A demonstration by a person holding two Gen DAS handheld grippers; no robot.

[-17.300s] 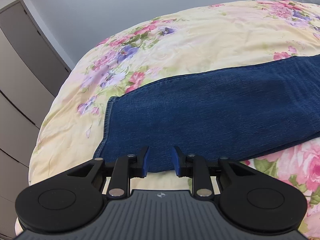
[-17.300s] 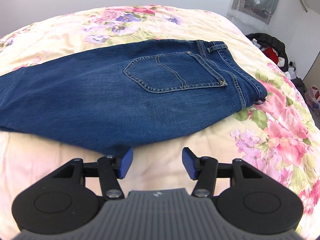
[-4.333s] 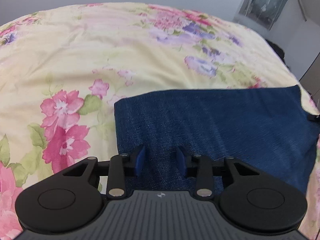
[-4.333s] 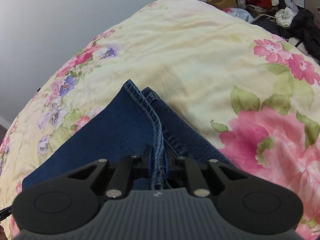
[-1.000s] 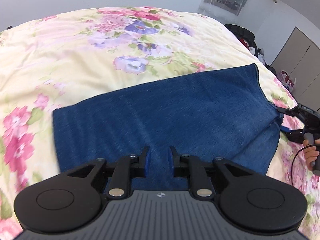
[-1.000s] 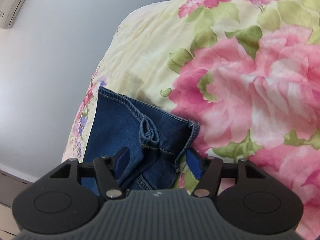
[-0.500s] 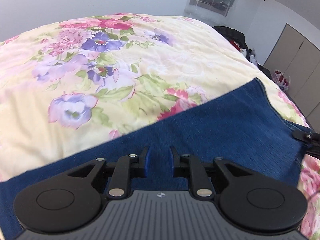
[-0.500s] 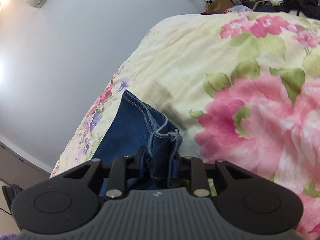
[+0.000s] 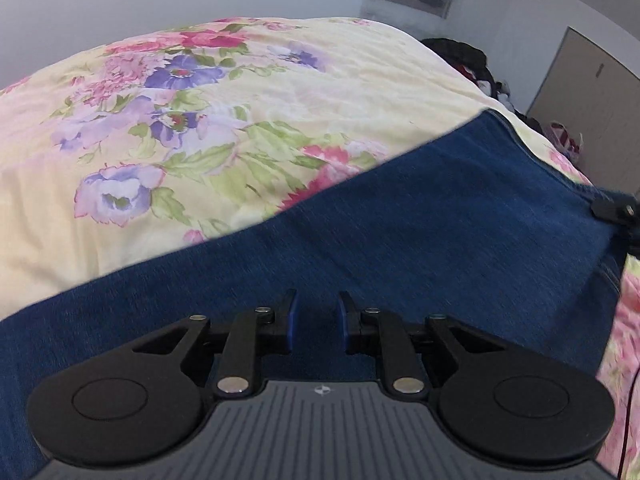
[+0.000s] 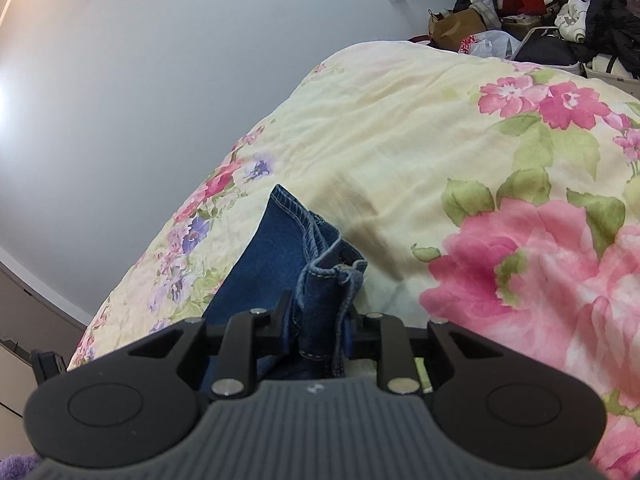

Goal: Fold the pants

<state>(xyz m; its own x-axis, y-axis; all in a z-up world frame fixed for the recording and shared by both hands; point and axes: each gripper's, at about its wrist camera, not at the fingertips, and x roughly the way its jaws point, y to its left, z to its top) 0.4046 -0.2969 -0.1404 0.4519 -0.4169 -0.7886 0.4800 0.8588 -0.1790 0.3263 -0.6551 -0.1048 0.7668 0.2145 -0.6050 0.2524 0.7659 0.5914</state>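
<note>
Pants [image 9: 440, 232]: dark blue denim, folded into a flat band lying across the bed. From the left wrist view the band runs from lower left to far right; its far edge borders bare duvet.

Right tongs [image 10: 318, 326] are clamped on a bunched corner of the denim: hem stitching and a loose flap stick up between the pads. The figure only just settled, but the pads visibly press the cloth. My read: that corner is pinched so the end can be lifted and carried over for the next fold. In the left view the right tongs' tip shows at the pants' far right end.

Left tongs [image 9: 314, 316] sit low over the middle of the band, jaws narrowly apart, denim behind the gap, nothing visibly pinched. Whether the pads touch cloth, can't tell. Likely there to pin or mark the fold line.

Bed: soft cream floral duvet [image 9: 200, 128], slightly rumpled, so denim may drag on it.

Room: plain grey wall [image 10: 140, 60], clothes pile [image 10: 540, 8] beyond the bed, a closet door [image 9: 592, 112] at right.
</note>
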